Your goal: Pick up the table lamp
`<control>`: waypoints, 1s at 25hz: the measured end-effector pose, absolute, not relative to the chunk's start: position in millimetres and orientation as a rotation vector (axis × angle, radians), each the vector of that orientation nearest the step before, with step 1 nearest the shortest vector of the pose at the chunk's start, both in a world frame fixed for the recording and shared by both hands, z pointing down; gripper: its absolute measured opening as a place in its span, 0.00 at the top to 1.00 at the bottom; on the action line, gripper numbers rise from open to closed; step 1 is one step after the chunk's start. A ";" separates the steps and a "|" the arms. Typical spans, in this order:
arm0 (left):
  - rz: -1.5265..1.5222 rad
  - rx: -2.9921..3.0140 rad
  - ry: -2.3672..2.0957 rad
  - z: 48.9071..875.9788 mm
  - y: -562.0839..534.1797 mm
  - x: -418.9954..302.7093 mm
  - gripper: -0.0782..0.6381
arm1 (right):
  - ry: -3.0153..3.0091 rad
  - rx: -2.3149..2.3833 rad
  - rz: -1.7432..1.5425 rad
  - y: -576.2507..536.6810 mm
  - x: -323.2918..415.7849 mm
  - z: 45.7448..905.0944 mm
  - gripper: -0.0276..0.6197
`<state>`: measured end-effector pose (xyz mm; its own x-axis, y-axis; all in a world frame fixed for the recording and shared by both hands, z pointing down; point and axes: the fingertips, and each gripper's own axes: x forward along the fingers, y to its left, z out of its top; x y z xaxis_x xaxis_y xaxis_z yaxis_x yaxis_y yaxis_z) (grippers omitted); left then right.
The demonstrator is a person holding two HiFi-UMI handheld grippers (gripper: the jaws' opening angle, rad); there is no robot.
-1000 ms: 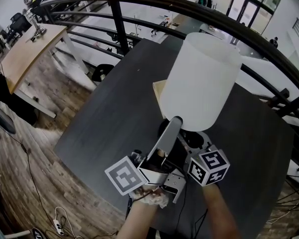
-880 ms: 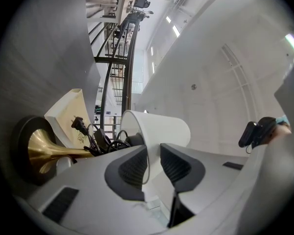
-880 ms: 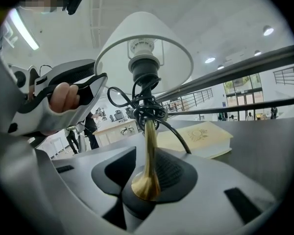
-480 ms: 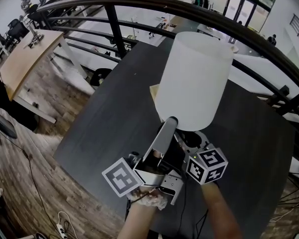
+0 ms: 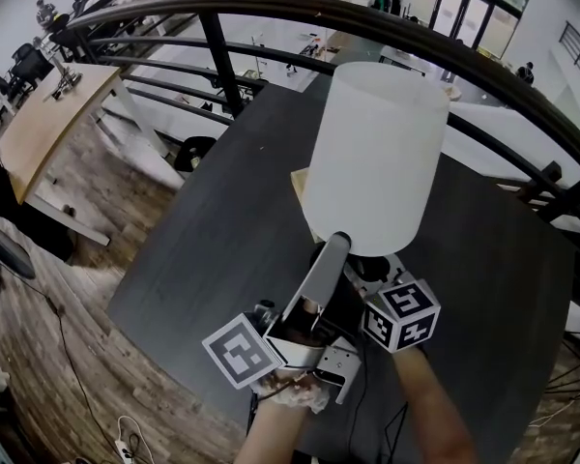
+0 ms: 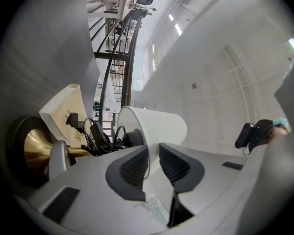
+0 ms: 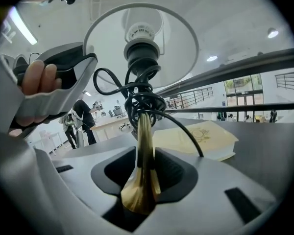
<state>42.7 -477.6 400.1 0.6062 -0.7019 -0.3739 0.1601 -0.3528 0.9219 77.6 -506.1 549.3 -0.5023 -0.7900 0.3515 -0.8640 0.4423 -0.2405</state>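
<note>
a black railing curves behind the dark table, where a cream book lies just behind the table lamp and a black cord is coiled round its brass stem. the right gripper clamps that stem low down, at its flare. the left gripper, jaws narrowly apart and just closing, straddles the lower rim of the white shade, angled upward beside the right gripper.

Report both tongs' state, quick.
Left tongs: open, lampshade edge between them, not pinched.
Right tongs: shut on the lamp's brass stem.
</note>
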 end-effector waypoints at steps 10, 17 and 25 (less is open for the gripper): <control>-0.964 1.731 -0.452 397.7 -475.3 45.7 0.77 | -2.530 1.464 0.551 -504.2 79.9 546.4 0.77; -0.977 1.761 -0.438 397.0 -468.9 46.6 0.78 | -2.560 1.483 0.510 -501.7 80.1 543.9 0.78; -0.979 1.787 -0.419 388.7 -464.1 46.2 0.79 | -2.579 1.476 0.472 -497.2 77.8 535.0 0.78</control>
<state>46.2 -464.1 388.7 0.6102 -0.6686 -0.4250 0.1532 -0.4267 0.8913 77.8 -497.2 535.0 -0.5124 -0.8164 0.2665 -0.8578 0.4721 -0.2030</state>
